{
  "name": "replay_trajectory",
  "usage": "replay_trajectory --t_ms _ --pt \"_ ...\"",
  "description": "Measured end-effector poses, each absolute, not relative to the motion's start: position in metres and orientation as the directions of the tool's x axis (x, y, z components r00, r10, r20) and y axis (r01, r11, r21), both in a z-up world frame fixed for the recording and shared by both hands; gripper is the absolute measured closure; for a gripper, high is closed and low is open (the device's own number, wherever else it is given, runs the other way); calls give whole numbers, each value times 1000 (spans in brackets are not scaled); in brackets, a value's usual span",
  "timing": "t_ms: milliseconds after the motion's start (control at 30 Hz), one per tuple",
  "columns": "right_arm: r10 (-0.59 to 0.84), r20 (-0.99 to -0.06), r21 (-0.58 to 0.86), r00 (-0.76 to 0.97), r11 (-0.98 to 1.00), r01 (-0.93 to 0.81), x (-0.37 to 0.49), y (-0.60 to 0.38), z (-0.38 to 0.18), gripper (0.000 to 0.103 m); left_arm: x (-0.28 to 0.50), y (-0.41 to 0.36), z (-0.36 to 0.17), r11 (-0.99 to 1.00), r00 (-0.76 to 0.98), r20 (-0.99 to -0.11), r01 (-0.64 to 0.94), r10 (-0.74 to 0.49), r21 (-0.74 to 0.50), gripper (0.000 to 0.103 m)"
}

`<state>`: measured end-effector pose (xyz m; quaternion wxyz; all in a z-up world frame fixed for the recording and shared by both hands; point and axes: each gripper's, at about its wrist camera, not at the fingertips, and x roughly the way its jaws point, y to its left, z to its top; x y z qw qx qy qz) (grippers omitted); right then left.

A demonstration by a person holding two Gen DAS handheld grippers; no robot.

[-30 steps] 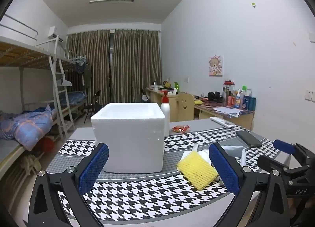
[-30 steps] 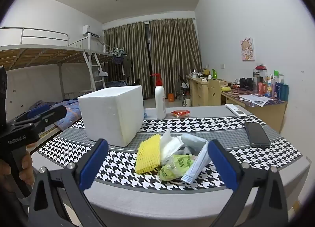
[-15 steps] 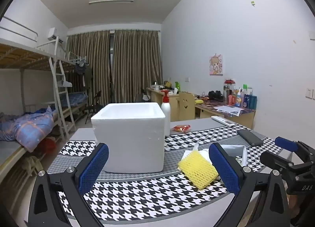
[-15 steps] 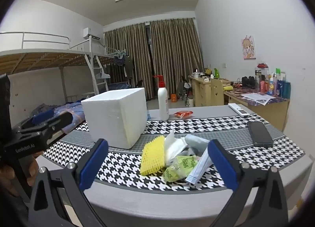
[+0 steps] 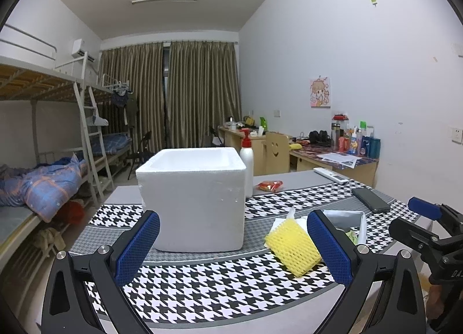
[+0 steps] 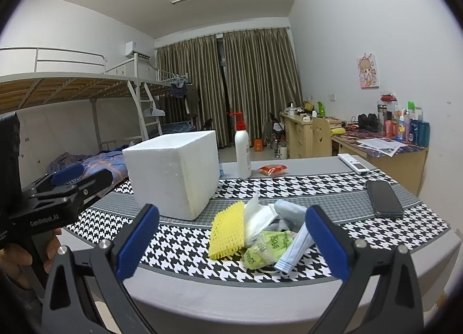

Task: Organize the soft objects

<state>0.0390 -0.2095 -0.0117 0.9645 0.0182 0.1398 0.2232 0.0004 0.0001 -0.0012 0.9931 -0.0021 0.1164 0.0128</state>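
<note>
A white foam box (image 5: 192,197) (image 6: 173,171), open at the top, stands on the houndstooth table. Right of it lies a pile of soft things: a yellow foam net (image 5: 292,242) (image 6: 227,229), white tissue (image 6: 257,215), a green packet (image 6: 267,248), a grey-blue bag (image 6: 289,209) and a pale sachet (image 6: 295,250). My left gripper (image 5: 231,247) is open and empty, held before the box near the table's front edge. My right gripper (image 6: 231,242) is also open and empty, in front of the pile. Each gripper shows at the other view's edge.
A white pump bottle (image 6: 242,151) stands behind the box, a red snack packet (image 6: 273,169) beside it. A black phone (image 6: 383,197) and a white remote (image 6: 353,163) lie at the table's right. Bunk beds (image 5: 43,160) stand left, desks (image 5: 332,157) right.
Both grippers have drifted slightly; the right wrist view has risen and pulled back a little from the pile. Nothing on the table has moved.
</note>
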Motion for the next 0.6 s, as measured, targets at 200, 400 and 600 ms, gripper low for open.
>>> replay_trajectory --t_ms 200,400,600 --pt "436 -258 86 862 899 -429 38 -209 -10 1 5 -1 -3 1000 970 -243 -26 26 5 1" --pt "439 -264 100 859 898 -429 41 -210 -9 1 4 0 -2 1000 970 -242 -26 25 3 1" --pt "445 -260 94 857 895 -436 41 -207 -9 1 9 -3 -5 1000 964 -265 -16 19 15 1"
